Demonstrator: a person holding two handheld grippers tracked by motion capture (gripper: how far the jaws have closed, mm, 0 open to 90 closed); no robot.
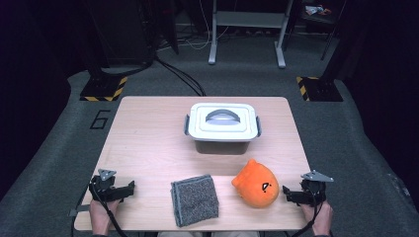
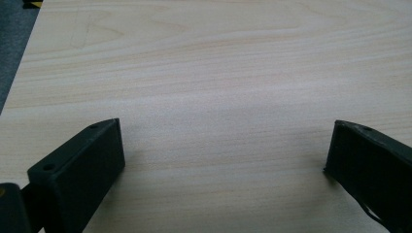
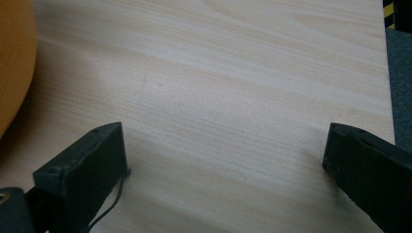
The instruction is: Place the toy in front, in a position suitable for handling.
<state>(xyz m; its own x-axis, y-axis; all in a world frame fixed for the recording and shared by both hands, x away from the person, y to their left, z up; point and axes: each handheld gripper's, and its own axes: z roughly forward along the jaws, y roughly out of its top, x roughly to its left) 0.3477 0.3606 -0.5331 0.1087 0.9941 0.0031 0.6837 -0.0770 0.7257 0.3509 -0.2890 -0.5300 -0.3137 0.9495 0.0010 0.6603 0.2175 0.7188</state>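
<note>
Nothing is in hand yet: this looks like the starting pose. The left gripper (image 1: 129, 188) rests at the counter's (image 1: 148, 143) near left corner and the right gripper (image 1: 288, 196) at the near right corner, each with its fingers spread wide over bare wood and nothing between them. The orange plush toy (image 1: 256, 184) lies just beside the right gripper along the near edge; the folded grey cloth (image 1: 194, 199) sits at the middle of that edge, well apart from the left gripper. A white box (image 1: 222, 127) stands toward the far edge, its lid (image 1: 223, 120) on, so its contents cannot be told. A likely first move is for the right gripper to swing toward the toy and close on it; the lid would need lifting before anything goes in.
</note>
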